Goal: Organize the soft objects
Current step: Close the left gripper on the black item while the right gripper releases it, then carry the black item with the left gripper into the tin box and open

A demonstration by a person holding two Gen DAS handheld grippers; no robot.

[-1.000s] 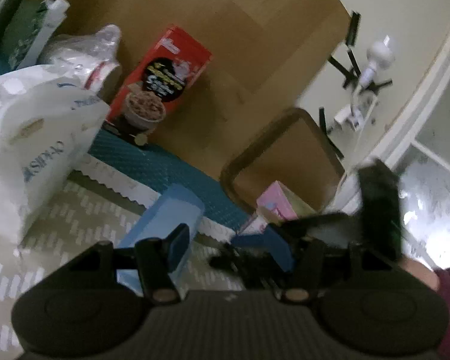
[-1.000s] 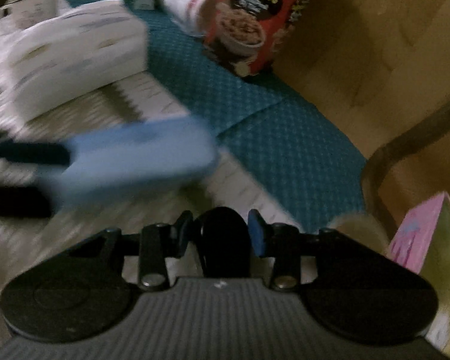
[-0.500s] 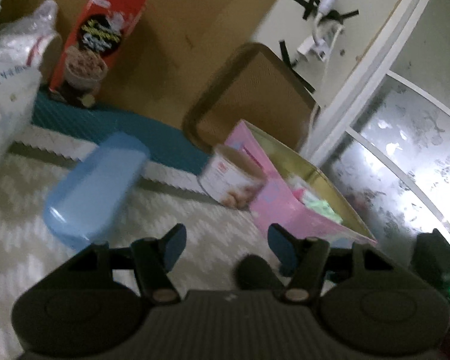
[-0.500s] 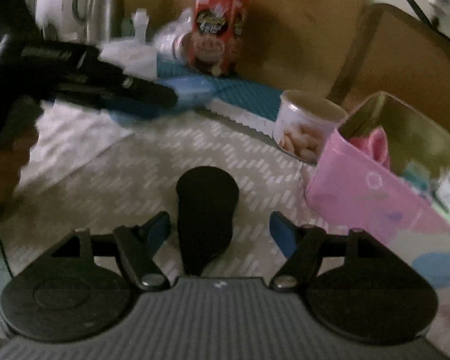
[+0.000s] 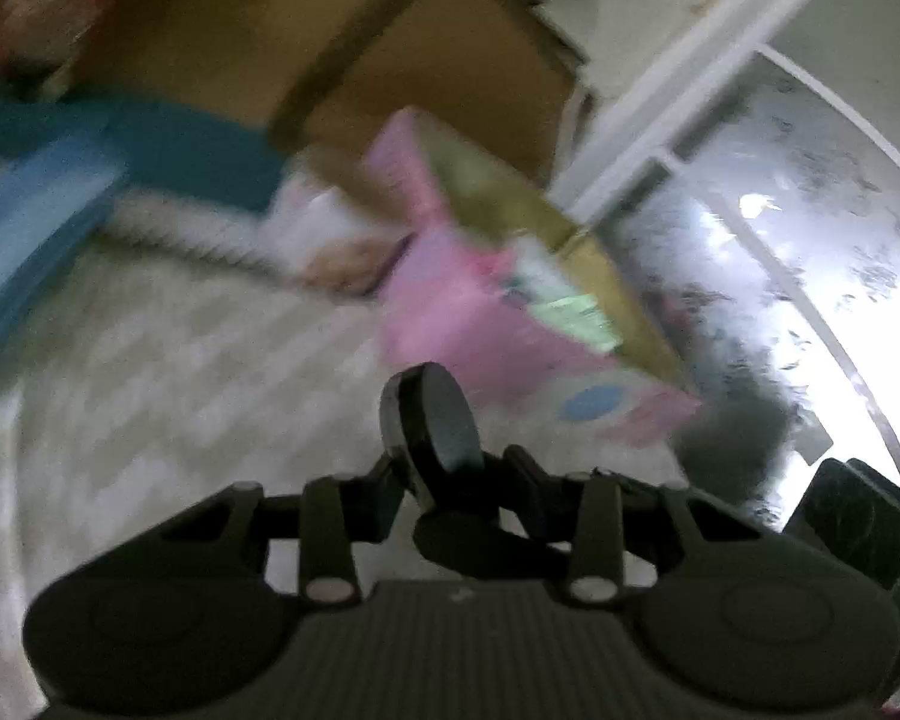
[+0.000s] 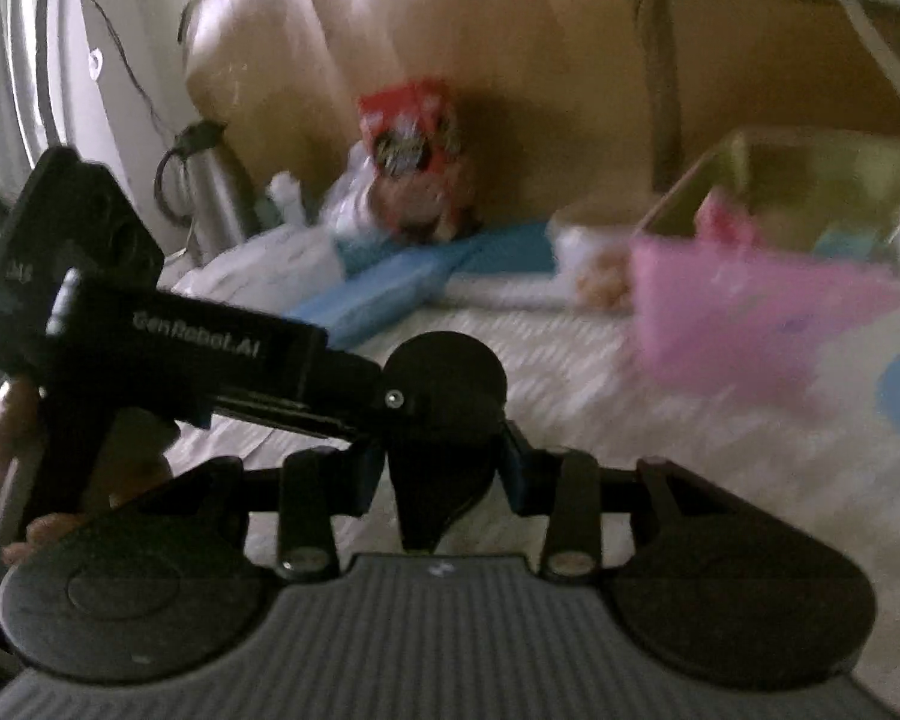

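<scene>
Black soft roll (image 6: 444, 396) clamped by left gripper (image 5: 450, 480); right gripper (image 6: 444, 468) closing around same roll. Risk: tug-of-war, roll slips before reaching pink box (image 6: 750, 330).

black object (image 5: 435, 420): matt, smooth, looks like soft foam or rubber; the blur hides finer texture
left gripper (image 5: 453, 480): matt black plastic, ribbed grey panel at its base
right gripper (image 6: 441, 468): matt black plastic, blue pads, small shiny metal pins
surface (image 6: 660, 450): woven cloth, pale with a light zigzag pattern, matt
pink box (image 5: 450, 312): smooth card or plastic, faint sheen, dull gold lining inside
kettle (image 6: 219, 198): brushed metal, glossy
red box (image 6: 411, 132): printed cardboard
blue case (image 6: 378, 294): smooth plastic
boards behind (image 6: 510, 60): brown, matt, wood-like
</scene>
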